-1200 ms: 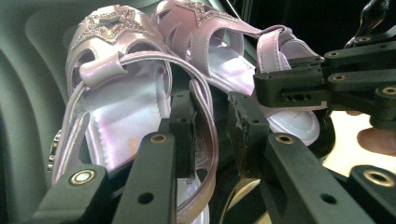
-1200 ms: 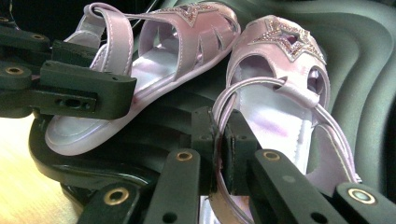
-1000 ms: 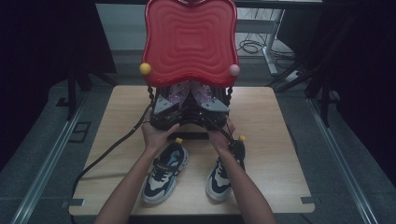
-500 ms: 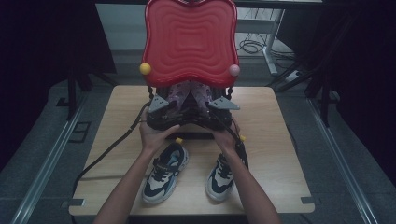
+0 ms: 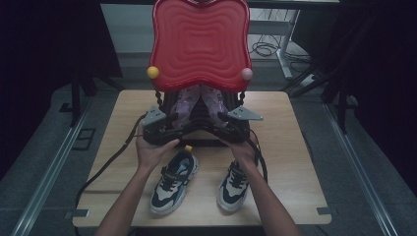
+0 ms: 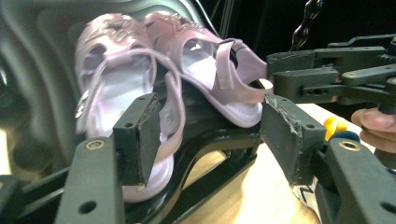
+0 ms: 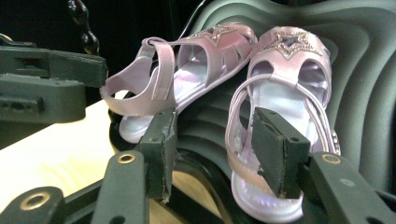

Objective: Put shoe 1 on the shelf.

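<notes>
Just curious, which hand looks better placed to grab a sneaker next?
Probably right: the right hand-held gripper, jaws just opened and empty, hangs directly beyond a sneaker; the other sneaker lies offset.

There are two pink sandals (image 7: pixel 289 93) (image 7: pixel 187 70) on one black rack (image 7: pixel 210 135), and two sneakers (image 5: pixel 174 182) (image 5: pixel 235 186) on the one wooden table (image 5: pixel 290 147). One red tray (image 5: pixel 199 42) stands upright, with one yellow ball (image 5: pixel 153 72) and one pink ball (image 5: pixel 247 73). Two grippers (image 5: pixel 158 130) (image 5: pixel 236 129) are present.

A: In the high view the red tray (image 5: pixel 199 44) at upper centre hides the toes of the pink sandals (image 5: pixel 199 103).

B: Its top edge is cut off by the frame.
</notes>
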A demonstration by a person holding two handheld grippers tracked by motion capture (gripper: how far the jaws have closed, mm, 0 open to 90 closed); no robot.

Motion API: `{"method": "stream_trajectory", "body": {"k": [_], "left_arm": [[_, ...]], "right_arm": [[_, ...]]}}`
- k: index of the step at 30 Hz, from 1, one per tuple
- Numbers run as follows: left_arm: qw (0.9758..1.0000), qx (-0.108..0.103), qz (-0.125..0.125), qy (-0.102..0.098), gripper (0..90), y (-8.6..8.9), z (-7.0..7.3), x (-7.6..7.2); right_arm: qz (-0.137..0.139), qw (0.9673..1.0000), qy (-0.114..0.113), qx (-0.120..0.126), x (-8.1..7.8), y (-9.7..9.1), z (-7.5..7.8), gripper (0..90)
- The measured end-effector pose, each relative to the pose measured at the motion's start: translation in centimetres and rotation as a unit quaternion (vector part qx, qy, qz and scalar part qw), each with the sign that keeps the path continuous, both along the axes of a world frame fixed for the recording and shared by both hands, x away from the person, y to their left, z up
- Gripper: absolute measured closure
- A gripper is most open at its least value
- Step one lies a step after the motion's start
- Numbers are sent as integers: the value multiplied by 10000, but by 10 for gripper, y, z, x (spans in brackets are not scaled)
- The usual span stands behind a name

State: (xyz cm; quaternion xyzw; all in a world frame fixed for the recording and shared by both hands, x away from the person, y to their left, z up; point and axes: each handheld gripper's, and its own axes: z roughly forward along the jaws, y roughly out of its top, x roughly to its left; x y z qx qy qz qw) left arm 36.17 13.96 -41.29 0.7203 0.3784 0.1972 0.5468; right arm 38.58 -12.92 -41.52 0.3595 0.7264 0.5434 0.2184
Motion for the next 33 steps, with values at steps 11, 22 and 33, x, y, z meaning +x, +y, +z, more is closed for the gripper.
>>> {"method": "stream_trajectory", "body": {"k": [11, 22, 33], "left_arm": [[9997, -177, 102, 141, 423, 22, -8, -18], [9992, -210, -126, 321, 444, 29, -18, -41], [9990, -127, -121, 402, 451, 38, -24, -70]], "right_arm": [[240, 9996, 71, 123, -19, -21, 1, 508], [440, 9988, 93, 196, -40, -47, -5, 507], [751, 9971, 119, 93, -65, -61, -11, 503]]}}
